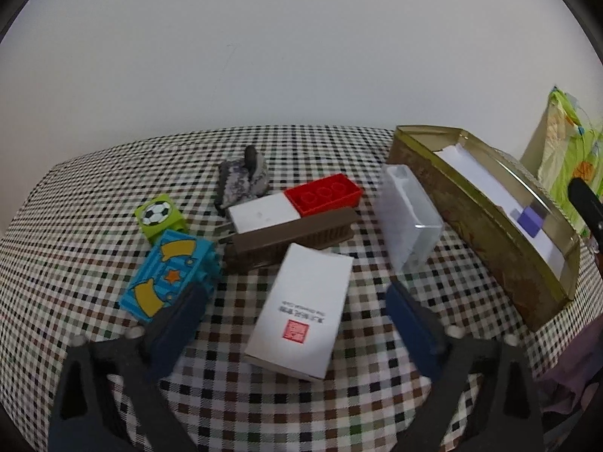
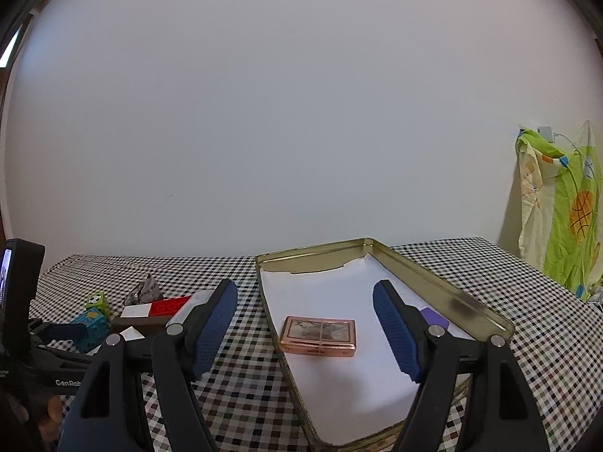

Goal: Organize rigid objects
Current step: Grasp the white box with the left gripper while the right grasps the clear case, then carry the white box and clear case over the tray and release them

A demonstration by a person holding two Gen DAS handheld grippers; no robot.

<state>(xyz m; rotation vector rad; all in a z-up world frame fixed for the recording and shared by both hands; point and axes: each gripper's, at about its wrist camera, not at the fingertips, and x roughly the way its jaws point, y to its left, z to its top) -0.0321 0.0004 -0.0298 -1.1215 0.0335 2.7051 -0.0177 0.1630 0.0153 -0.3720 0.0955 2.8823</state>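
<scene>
My left gripper (image 1: 294, 290) is open, tilted down over a white box (image 1: 301, 312) with a red stamp. The box lies between the blue pads without touching them. Beyond it lie a brown bar (image 1: 290, 239), a white block (image 1: 262, 213), a red brick (image 1: 322, 192), a blue brick (image 1: 169, 275), a green football brick (image 1: 160, 216), a grey mottled lump (image 1: 243, 180) and a clear plastic box (image 1: 409, 218). My right gripper (image 2: 305, 286) hangs open and holds nothing over the gold tin (image 2: 452, 293). A copper case (image 2: 319, 335) and a purple block (image 2: 435, 318) lie inside it.
The checked tablecloth (image 1: 94, 207) runs back to a white wall. The gold tin (image 1: 482, 241) stands right of the pile, lined with white paper. A green patterned cloth (image 2: 565, 207) hangs at the far right. A hand (image 2: 52, 414) shows at the right wrist view's lower left.
</scene>
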